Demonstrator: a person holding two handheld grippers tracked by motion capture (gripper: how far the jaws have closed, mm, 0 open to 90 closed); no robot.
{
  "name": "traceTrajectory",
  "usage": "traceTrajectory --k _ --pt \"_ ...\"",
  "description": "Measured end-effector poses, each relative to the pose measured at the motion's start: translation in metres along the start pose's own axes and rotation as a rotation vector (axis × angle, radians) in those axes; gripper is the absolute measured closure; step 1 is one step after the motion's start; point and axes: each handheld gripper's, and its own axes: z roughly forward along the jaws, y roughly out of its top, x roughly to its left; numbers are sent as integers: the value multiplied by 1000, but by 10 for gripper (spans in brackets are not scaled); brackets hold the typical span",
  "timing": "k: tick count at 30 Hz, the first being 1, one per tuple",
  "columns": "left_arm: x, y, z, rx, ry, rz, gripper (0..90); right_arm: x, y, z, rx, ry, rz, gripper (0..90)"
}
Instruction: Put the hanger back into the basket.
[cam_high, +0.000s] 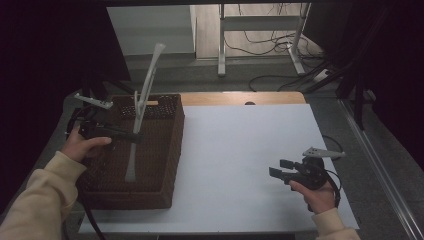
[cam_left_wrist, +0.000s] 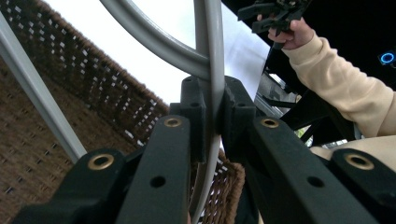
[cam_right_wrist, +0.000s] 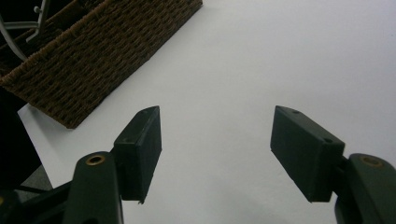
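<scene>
Grey hanger (cam_left_wrist: 208, 56) between clamped jaws.

Cream sleeves (cam_high: 45, 200), black brass-screwed jaws.

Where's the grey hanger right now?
In the high view the grey hanger stands nearly upright at the left, over the brown wicker basket, clamped in the left gripper.
</scene>
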Motion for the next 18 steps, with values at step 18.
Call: traceTrajectory --k 18 --pt "16 -23 1 73 13 -7 808 0 -1 2 6 -4 -3 342"
